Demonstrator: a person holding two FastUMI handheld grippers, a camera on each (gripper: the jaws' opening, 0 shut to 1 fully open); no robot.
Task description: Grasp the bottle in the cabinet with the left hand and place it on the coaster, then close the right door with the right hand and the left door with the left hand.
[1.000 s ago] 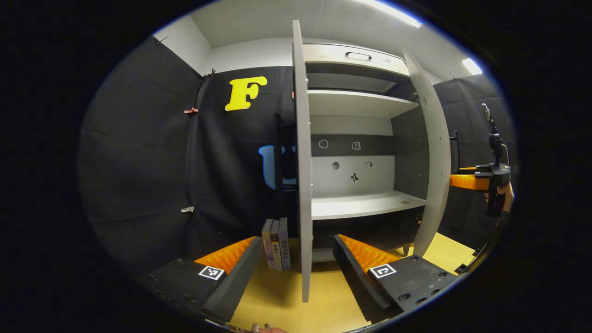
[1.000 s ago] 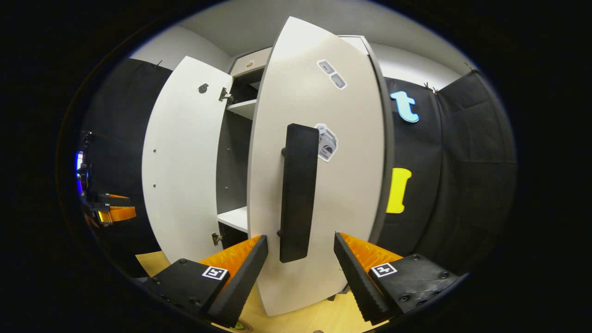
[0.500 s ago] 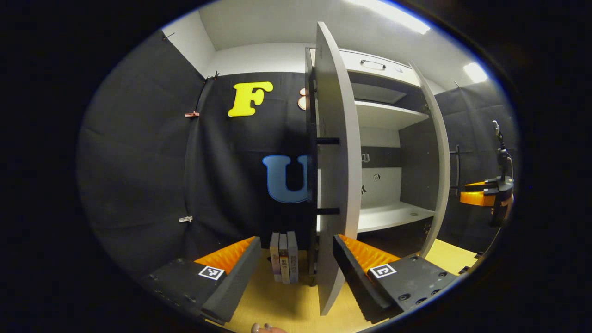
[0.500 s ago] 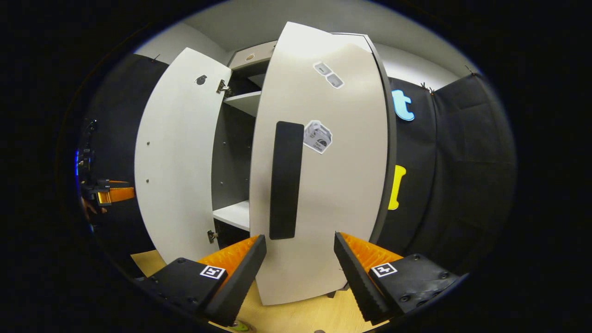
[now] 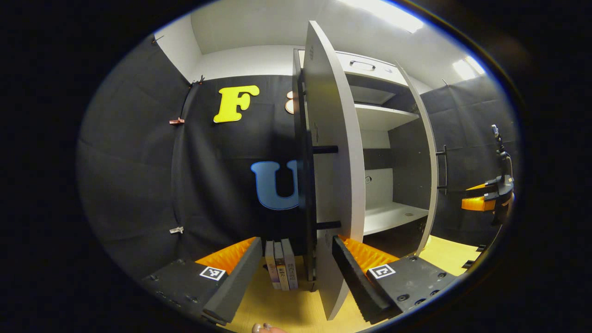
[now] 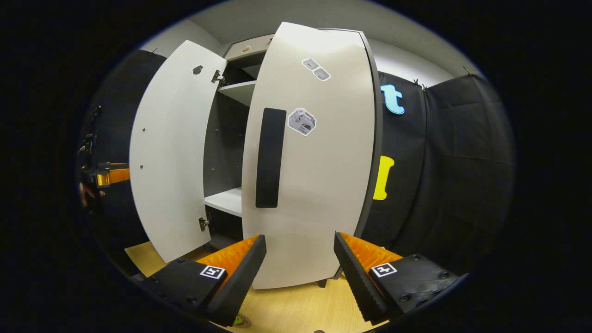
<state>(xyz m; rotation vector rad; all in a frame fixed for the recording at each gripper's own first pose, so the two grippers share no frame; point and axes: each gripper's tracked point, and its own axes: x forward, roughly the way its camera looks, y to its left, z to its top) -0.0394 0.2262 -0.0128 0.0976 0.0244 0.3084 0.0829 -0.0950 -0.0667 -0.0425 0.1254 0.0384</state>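
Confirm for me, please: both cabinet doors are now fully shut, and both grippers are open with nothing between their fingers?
Not quite: both doors are ajar. The right gripper view shows the right door and left door swung out. Both the left gripper and right gripper are open and hold nothing.

Left gripper (image 5: 291, 273), jaws apart, facing left door (image 5: 330, 152) edge-on; books (image 5: 280, 263) stand beside it

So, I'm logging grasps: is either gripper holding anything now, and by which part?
Nothing is held. The left gripper and the right gripper both stand open, their fingers pressing on nothing.
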